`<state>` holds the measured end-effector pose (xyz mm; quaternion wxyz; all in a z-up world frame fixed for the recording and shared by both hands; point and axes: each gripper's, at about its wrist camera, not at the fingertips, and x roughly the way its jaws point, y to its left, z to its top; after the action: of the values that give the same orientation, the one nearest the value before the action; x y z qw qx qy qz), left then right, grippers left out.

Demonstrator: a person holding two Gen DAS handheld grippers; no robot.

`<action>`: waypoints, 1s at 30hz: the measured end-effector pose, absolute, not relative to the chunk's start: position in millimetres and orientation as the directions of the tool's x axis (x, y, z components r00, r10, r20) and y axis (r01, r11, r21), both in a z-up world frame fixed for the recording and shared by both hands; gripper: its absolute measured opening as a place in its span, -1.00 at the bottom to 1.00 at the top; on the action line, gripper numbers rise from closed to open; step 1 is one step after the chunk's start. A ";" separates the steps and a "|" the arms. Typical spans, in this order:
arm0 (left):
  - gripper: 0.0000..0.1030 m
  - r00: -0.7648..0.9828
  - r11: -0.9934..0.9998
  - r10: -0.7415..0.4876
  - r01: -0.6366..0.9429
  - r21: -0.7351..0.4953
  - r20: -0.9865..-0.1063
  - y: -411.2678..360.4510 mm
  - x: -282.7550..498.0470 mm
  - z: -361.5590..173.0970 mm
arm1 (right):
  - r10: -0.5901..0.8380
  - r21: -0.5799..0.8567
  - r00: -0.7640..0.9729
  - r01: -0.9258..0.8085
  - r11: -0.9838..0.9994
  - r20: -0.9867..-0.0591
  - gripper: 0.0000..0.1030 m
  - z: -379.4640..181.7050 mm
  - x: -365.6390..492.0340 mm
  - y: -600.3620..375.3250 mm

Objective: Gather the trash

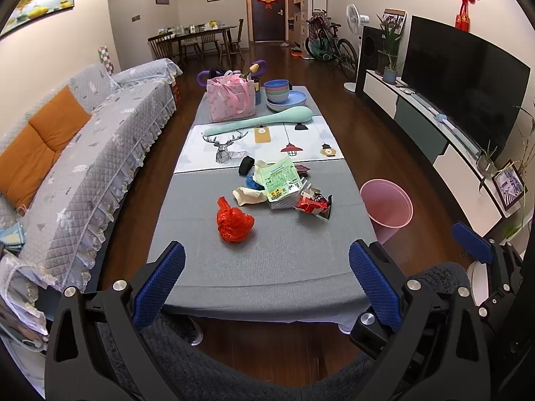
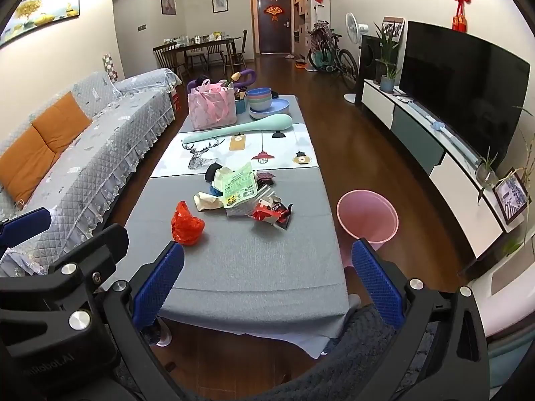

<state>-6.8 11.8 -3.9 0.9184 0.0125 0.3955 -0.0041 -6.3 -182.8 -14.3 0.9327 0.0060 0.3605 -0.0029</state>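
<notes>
— Living room, long grey surface (image 1: pixel 267 260) down the middle, sofa (image 1: pixel 83 153) on one side, TV (image 1: pixel 461 90) on the other. Where is the trash?

— Mid-surface. A red bag (image 1: pixel 234 222) lies nearest, alone; behind it sits a heap: a beige wad (image 1: pixel 249 196), a green packet (image 1: pixel 282 178) leaning over a small white basket (image 1: pixel 284 202), and red wrappers (image 1: pixel 312 205) at its right. A pink bin (image 1: pixel 388 209) stands on the floor just beside the surface's right edge.

— And the tongs?

— Both pairs hang short of the near edge. The left tongs (image 1: pixel 267 284) gape wide, holding and touching nothing. The right tongs (image 2: pixel 267 284) are likewise spread and empty.

— How should the first pick go?

— Probably the red bag, being closest and clear of the heap. It looks soft and crumpled, so a pinch across its bulk, not its thin knot, would likely hold better. Then a short carry right, releasing only once over the bin's mouth. The heap's loose wrappers could scatter if nudged.
</notes>
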 end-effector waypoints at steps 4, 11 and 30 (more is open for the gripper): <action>0.85 0.683 1.000 0.001 0.017 0.017 -0.730 18.8 -9.2 -4.9 | 0.004 0.015 0.734 0.009 1.000 -0.679 0.90 -16.6 -5.7 -182.9; 0.85 0.684 0.999 0.002 0.024 0.025 -0.730 2.5 -2.4 -8.2 | 0.003 0.014 0.734 0.009 1.000 -0.679 0.90 -16.7 -6.1 -182.5; 0.85 0.674 0.999 -0.004 0.027 0.020 -0.739 0.2 -1.7 -11.9 | -0.004 0.006 0.730 0.012 1.000 -0.683 0.90 -19.4 -5.5 -181.5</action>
<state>-1.7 0.2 -11.9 0.9148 0.0145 0.4037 -0.0083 -5.5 -181.5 -19.4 0.9301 0.0051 0.3671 -0.0042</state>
